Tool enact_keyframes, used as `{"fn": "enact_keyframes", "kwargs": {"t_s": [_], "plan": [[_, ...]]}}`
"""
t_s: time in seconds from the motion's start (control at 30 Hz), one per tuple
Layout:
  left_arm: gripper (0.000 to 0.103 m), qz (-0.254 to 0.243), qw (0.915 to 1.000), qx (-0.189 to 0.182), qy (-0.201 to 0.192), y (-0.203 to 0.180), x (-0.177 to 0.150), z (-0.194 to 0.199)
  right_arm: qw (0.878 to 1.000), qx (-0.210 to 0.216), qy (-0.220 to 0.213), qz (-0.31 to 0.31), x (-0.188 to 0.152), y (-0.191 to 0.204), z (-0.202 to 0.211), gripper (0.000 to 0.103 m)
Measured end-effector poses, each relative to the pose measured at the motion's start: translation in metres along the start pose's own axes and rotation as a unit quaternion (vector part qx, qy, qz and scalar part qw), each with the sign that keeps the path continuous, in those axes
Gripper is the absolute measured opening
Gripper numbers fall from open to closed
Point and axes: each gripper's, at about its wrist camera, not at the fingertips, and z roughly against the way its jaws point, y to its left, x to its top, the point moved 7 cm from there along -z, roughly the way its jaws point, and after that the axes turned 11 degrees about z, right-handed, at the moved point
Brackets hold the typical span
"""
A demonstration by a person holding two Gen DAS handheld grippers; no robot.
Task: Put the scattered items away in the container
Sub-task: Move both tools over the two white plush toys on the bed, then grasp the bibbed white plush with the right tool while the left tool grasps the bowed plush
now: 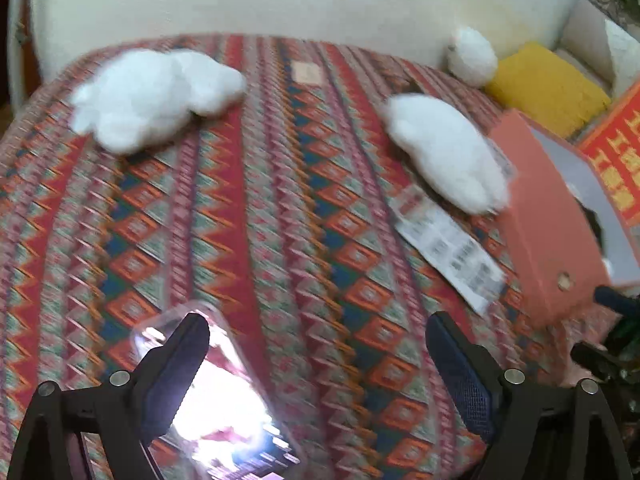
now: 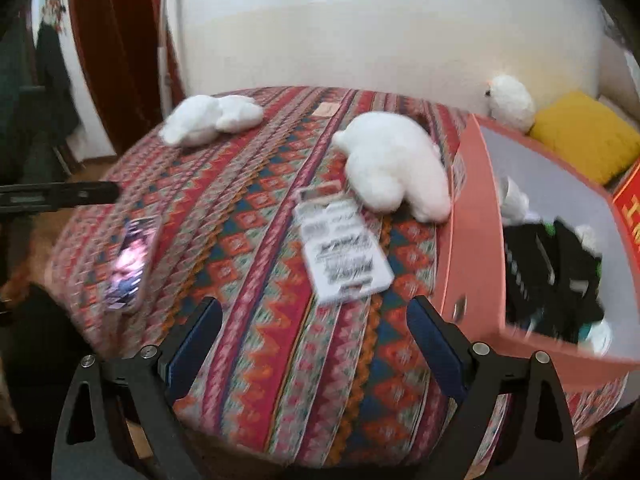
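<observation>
**Box at the right, toys and flat items on the patterned cloth**

The box [image 2: 472, 240], salmon-coloured with a pale inside, sits at the right edge of the cloth [image 2: 280, 360]. It already holds dark items [image 2: 552, 272] and some white pieces; blur keeps me from telling what they are. Touching its left wall lies a white plush toy [image 2: 396, 168]. Just near of that toy, a printed white packet [image 2: 344, 252] lies flat, close to the box but apart from it. A second plush [image 2: 212, 118] rests at the far left of the cloth, well apart from the box. A phone [image 2: 134, 264] with a lit screen lies at the near left edge. A small pale card [image 2: 326, 109] sits far back, between the two toys.

The left gripper [image 1: 316, 344] hangs low over the near cloth, fingers wide apart, holding nothing; its left finger [image 1: 176, 364] overlaps the phone in the left wrist view. The right gripper [image 2: 314, 324] hovers over the near cloth, fingers likewise spread and empty, the packet just beyond them.

Behind the box, a third white plush [image 2: 512, 100] stands against the wall [image 2: 360, 40] beside a yellow cushion [image 2: 584, 136].
</observation>
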Motion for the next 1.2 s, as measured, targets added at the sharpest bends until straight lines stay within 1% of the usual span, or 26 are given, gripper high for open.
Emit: {"fn": "enact_keyframes", "kwargs": {"t_s": [0.03,0.07,0.1,0.13,0.17,0.23,0.27,0.3,0.33,0.37,0.4,0.43,0.5,0.53,0.6,0.67,0.7,0.83,0.87,0.93,0.97,1.0,1.03,1.07,1.13,1.2], "plan": [[0.092,-0.009,0.9997,0.02,-0.014,0.004,0.006,0.0,1.0,-0.018,-0.002,0.007,0.007,-0.001,-0.008,0.096],[0.093,-0.027,0.9978,0.051,-0.032,0.008,0.014,-0.002,0.999,-0.043,-0.005,0.017,0.014,-0.003,-0.017,0.096],[0.093,-0.062,0.9908,0.104,-0.06,0.012,0.026,-0.004,0.997,-0.07,-0.009,0.029,0.021,-0.004,-0.026,0.097],[0.094,-0.09,0.9821,0.144,-0.081,0.014,0.034,-0.006,0.994,-0.1,-0.009,0.043,0.029,-0.004,-0.036,0.099],[0.094,-0.135,0.966,0.193,-0.107,0.012,0.045,-0.01,0.991,-0.121,-0.008,0.058,0.037,-0.003,-0.048,0.101],[0.096,-0.215,0.9311,0.26,-0.138,0.008,0.061,-0.021,0.984,-0.156,-0.003,0.09,0.052,0.0,-0.074,0.103],[0.096,-0.255,0.9095,0.291,-0.151,0.006,0.068,-0.029,0.98,-0.171,0.005,0.105,0.059,0.003,-0.09,0.103],[0.098,-0.297,0.8839,0.322,-0.164,0.003,0.076,-0.038,0.977,-0.179,0.011,0.114,0.065,0.005,-0.103,0.103],[0.1,-0.329,0.8652,0.34,-0.167,0.003,0.082,-0.048,0.974,-0.187,0.022,0.123,0.071,0.007,-0.12,0.103],[0.1,-0.355,0.85,0.352,-0.166,0.003,0.086,-0.058,0.973,-0.192,0.032,0.128,0.077,0.006,-0.134,0.103],[0.1,-0.376,0.8401,0.358,-0.157,0.006,0.09,-0.07,0.971,-0.194,0.039,0.132,0.081,0.005,-0.146,0.103],[0.1,-0.394,0.8327,0.361,-0.144,0.01,0.092,-0.083,0.97,-0.198,0.046,0.135,0.087,0.004,-0.16,0.103],[0.1,-0.416,0.8249,0.364,-0.118,0.021,0.098,-0.109,0.967,-0.206,0.059,0.141,0.097,0.002,-0.185,0.103],[0.1,-0.421,0.8234,0.364,-0.11,0.025,0.1,-0.118,0.965,-0.208,0.066,0.146,0.102,0.001,-0.198,0.103],[0.1,-0.419,0.8263,0.364,-0.096,0.036,0.109,-0.138,0.962,-0.212,0.079,0.154,0.11,-0.001,-0.221,0.103],[0.1,-0.416,0.8264,0.369,-0.088,0.044,0.118,-0.156,0.957,-0.228,0.087,0.16,0.121,-0.008,-0.243,0.103],[0.1,-0.421,0.8218,0.374,-0.084,0.048,0.123,-0.166,0.953,-0.241,0.088,0.164,0.126,-0.013,-0.251,0.103],[0.101,-0.454,0.7945,0.397,-0.07,0.066,0.139,-0.207,0.927,-0.307,0.089,0.195,0.148,-0.028,-0.276,0.103],[0.103,-0.456,0.7935,0.398,-0.065,0.07,0.146,-0.215,0.92,-0.323,0.091,0.203,0.153,-0.034,-0.282,0.103],[0.103,-0.442,0.8073,0.387,-0.057,0.077,0.171,-0.222,0.912,-0.339,0.097,0.21,0.161,-0.046,-0.291,0.103],[0.103,-0.439,0.8076,0.39,-0.058,0.081,0.181,-0.225,0.908,-0.346,0.101,0.212,0.165,-0.053,-0.295,0.103],[0.103,-0.436,0.8044,0.399,-0.059,0.086,0.192,-0.228,0.905,-0.352,0.104,0.215,0.168,-0.059,-0.299,0.103],[0.102,-0.432,0.8038,0.405,-0.056,0.092,0.202,-0.233,0.901,-0.359,0.107,0.217,0.172,-0.065,-0.304,0.103],[0.098,-0.422,0.8082,0.408,-0.047,0.099,0.21,-0.237,0.902,-0.358,0.107,0.214,0.175,-0.07,-0.307,0.102],[0.092,-0.4,0.8221,0.403,-0.04,0.11,0.223,-0.24,0.915,-0.344,0.092,0.191,0.182,-0.081,-0.304,0.085],[0.087,-0.386,0.8371,0.385,-0.044,0.112,0.23,-0.233,0.928,-0.326,0.079,0.164,0.187,-0.089,-0.298,0.077]]}}
